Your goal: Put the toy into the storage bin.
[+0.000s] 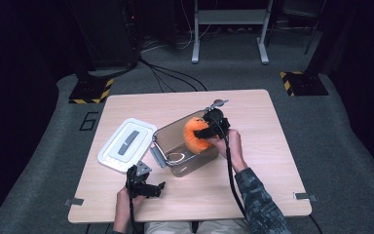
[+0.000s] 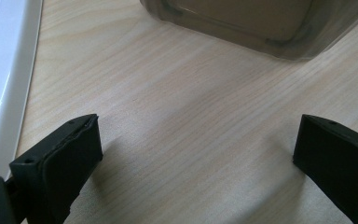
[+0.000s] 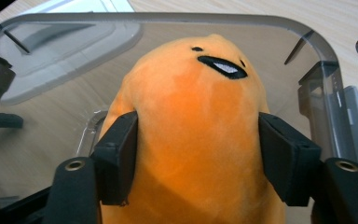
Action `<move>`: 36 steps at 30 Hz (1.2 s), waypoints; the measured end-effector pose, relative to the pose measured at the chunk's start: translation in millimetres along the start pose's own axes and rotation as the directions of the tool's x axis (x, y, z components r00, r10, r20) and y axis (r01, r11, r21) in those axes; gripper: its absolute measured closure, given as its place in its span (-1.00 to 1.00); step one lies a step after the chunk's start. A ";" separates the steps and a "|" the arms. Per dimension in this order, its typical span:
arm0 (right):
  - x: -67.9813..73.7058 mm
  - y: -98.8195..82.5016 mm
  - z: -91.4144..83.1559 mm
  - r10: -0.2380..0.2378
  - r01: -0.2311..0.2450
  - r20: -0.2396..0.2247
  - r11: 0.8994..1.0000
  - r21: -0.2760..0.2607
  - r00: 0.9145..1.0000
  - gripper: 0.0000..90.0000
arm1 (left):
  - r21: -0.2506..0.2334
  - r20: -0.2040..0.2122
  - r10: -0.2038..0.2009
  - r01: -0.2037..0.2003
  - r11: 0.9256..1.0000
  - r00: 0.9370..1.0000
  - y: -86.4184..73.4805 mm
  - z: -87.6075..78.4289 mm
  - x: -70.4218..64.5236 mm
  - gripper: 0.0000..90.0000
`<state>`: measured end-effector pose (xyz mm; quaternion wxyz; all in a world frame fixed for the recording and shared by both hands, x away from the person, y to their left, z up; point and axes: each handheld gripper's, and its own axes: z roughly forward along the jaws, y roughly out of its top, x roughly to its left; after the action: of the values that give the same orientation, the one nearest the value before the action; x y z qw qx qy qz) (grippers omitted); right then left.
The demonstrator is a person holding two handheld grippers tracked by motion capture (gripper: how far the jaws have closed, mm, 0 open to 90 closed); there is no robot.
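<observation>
An orange plush toy [image 1: 194, 134] with a small black-and-white face stands in a clear plastic container [image 1: 185, 168] at the middle of the table. My right gripper [image 1: 207, 130] reaches in from the right. Its pads [image 3: 121, 154] press on both sides of the plush toy [image 3: 191, 116] inside the container's rim [image 3: 168, 17]. My left gripper [image 1: 152, 188] rests low near the table's front left, jaws wide apart. Bare wood lies between the jaws of my left gripper [image 2: 196, 140], and the container's wall [image 2: 242, 23] is just ahead.
The container's white lid [image 1: 126, 144] lies flat on the wooden table [image 1: 268, 161], left of the container, and the lid's edge [image 2: 0, 70] runs beside my left gripper. A grey latch [image 1: 158, 157] hangs on the container's left end. A small ring-shaped item [image 1: 176, 157] lies inside.
</observation>
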<state>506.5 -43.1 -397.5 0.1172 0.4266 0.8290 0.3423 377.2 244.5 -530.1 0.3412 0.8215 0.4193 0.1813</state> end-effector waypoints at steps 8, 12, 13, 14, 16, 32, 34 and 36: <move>0.1 0.0 2.2 -0.007 0.007 0.014 1.000 0.009 1.000 -0.24 | 0.000 0.000 0.000 0.000 1.000 1.000 0.0 0.0 0.0 -0.98; -1.3 0.0 0.4 -0.010 0.009 0.032 1.000 0.006 0.999 -0.13 | 0.000 0.000 0.000 0.000 1.000 1.000 0.0 0.0 0.0 -0.98; -1.5 -0.2 0.4 -0.007 0.006 0.034 1.000 0.010 0.999 -0.13 | 0.000 0.000 0.000 0.000 1.000 1.000 0.0 0.0 0.0 -0.98; -1.8 -0.5 0.5 -0.004 0.004 0.031 1.000 0.012 0.999 -0.11 | 0.000 0.000 0.000 0.000 1.000 1.000 0.0 0.0 0.0 -0.98; -2.9 -1.3 0.9 -0.007 0.006 0.027 1.000 0.018 1.000 -0.10 | 0.000 0.000 0.000 0.000 1.000 1.000 0.0 0.0 0.0 -0.98; -4.5 -5.7 -25.7 -0.019 0.019 0.014 0.998 -0.062 1.000 -0.57 | 0.001 0.001 0.000 0.000 1.000 1.000 0.0 -0.1 0.1 -0.98; -5.6 -7.8 -31.7 -0.033 0.033 0.007 0.996 -0.078 0.999 -0.66 | 0.001 0.000 0.000 0.000 1.000 1.000 0.0 0.0 0.1 -0.98; -6.4 -10.3 -37.6 -0.043 0.044 0.007 0.995 -0.093 0.999 -0.67 | 0.000 0.001 0.000 0.000 1.000 1.000 0.0 0.0 0.1 -0.98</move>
<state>485.6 -69.9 -377.2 0.1464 0.4032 0.8209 0.3770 377.3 244.6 -530.1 0.3411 0.8217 0.4192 0.1809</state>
